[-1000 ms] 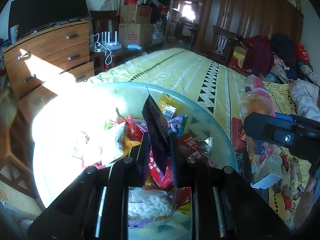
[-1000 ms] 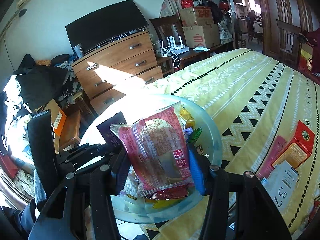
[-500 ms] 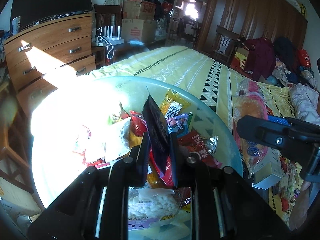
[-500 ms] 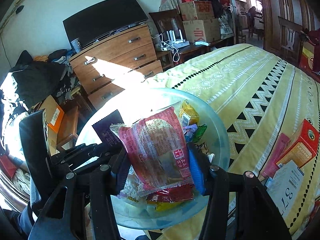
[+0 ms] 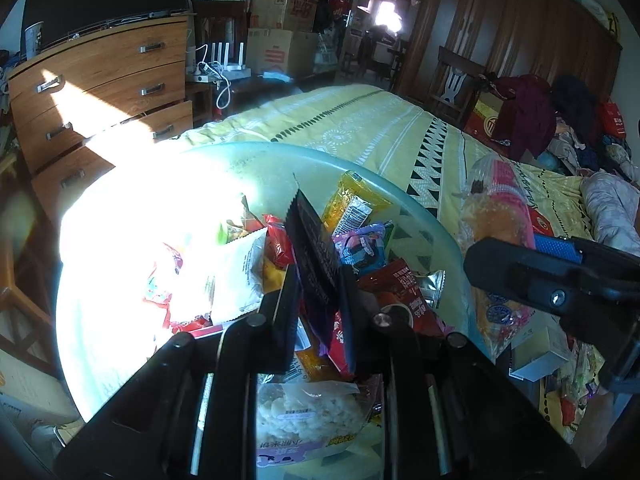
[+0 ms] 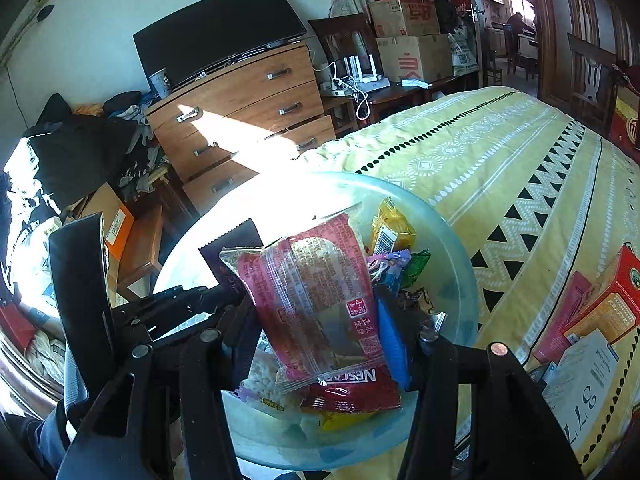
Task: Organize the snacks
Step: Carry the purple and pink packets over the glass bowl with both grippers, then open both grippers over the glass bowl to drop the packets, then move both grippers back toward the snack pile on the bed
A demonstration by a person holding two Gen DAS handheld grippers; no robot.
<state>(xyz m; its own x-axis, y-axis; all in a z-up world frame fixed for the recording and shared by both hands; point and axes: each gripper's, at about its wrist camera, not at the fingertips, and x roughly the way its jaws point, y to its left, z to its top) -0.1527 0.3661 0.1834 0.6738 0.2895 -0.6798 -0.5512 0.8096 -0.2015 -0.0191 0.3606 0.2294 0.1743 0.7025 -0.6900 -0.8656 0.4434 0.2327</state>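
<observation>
My left gripper (image 5: pixel 318 300) is clamped on a dark sachet (image 5: pixel 314 250), held upright over the snack pile (image 5: pixel 248 264) in the round basin's (image 5: pixel 420 216) middle. My right gripper (image 6: pixel 316 320) pinches a pink cake packet (image 6: pixel 310 300) above the basin's near edge, beside the bed (image 6: pixel 500 152).

Both grippers, holding dark sachet (image 5: pixel 316 256) and pink packet (image 6: pixel 316 300), now lower over glass bowl (image 6: pixel 460 272).

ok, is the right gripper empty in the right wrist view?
No: the right gripper is closed on a pink snack packet, held up between its fingers over the glass table.
</observation>
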